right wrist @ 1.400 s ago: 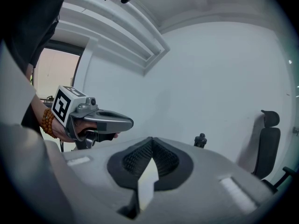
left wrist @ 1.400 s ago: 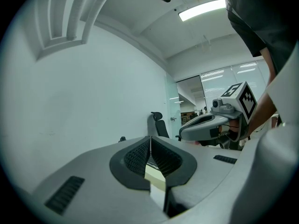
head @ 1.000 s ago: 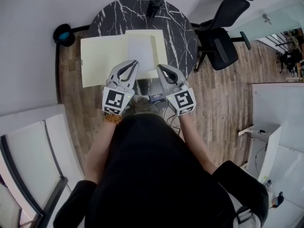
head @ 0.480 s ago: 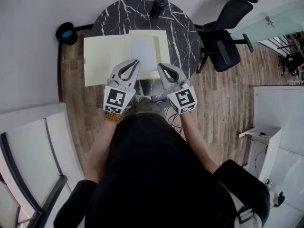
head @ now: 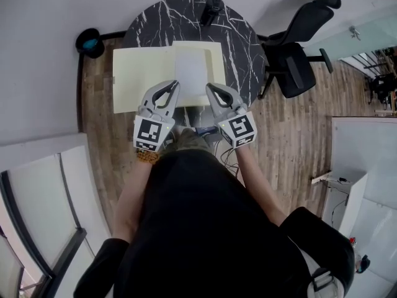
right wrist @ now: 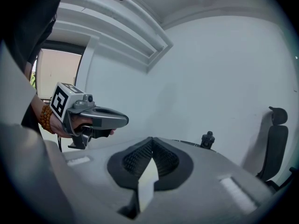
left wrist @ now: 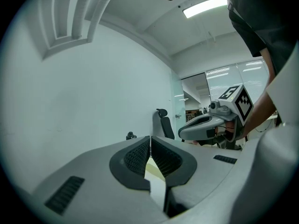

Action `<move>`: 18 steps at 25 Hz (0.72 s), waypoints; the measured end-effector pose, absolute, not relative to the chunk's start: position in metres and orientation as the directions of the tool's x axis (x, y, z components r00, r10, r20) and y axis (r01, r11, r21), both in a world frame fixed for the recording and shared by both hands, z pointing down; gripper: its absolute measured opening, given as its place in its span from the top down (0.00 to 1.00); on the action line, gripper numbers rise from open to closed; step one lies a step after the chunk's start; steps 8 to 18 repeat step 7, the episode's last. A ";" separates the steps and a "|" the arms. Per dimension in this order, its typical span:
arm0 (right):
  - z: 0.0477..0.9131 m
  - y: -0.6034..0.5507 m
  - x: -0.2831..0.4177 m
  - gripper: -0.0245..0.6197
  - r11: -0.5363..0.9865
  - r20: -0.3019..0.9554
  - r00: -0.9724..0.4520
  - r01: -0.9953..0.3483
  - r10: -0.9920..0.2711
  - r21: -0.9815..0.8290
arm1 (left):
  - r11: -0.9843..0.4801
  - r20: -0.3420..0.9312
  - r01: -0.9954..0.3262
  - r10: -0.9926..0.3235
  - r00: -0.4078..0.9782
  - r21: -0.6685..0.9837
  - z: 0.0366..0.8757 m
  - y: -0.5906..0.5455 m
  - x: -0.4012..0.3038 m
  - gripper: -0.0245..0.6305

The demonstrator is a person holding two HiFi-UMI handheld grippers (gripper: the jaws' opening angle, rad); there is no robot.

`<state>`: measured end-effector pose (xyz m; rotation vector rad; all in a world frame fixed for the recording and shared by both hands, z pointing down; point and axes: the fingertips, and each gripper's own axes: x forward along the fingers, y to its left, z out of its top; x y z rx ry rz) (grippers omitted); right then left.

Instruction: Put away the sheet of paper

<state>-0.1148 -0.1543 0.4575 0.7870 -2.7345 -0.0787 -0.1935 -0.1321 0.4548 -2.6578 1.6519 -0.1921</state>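
A white sheet of paper (head: 191,67) lies flat on an open pale-yellow folder (head: 139,76) on the round black marble table (head: 239,42). My left gripper (head: 175,83) sits over the folder's near edge, just left of the sheet's near corner. Its tips meet, and pale paper shows through the gap behind them (left wrist: 156,178). My right gripper (head: 209,86) hovers at the sheet's near right corner, also shut. A white strip shows below its tips (right wrist: 148,178). I cannot tell whether either gripper pinches the paper.
A small black bottle-like object (head: 214,5) stands at the table's far rim. A black office chair (head: 294,54) is close on the right. A dark round bin (head: 90,42) sits on the wooden floor at the left, by the wall. A white desk (head: 363,160) stands at the right.
Both grippers have crept only slightly over the folder's near edge, and both stay shut. The folder and the paper lie as before.
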 end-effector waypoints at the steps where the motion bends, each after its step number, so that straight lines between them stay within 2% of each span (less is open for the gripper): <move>1: 0.460 -0.155 -0.116 0.97 0.850 0.267 -0.808 -0.511 -0.525 0.127 | -0.439 0.103 -0.896 -0.896 0.431 -0.070 0.456 -0.132 -0.196 0.93; 18: 0.473 -0.157 -0.125 0.97 0.859 0.297 -0.807 -0.499 -0.510 0.116 | -0.398 0.114 -0.915 -0.914 0.389 -0.070 0.457 -0.123 -0.217 0.93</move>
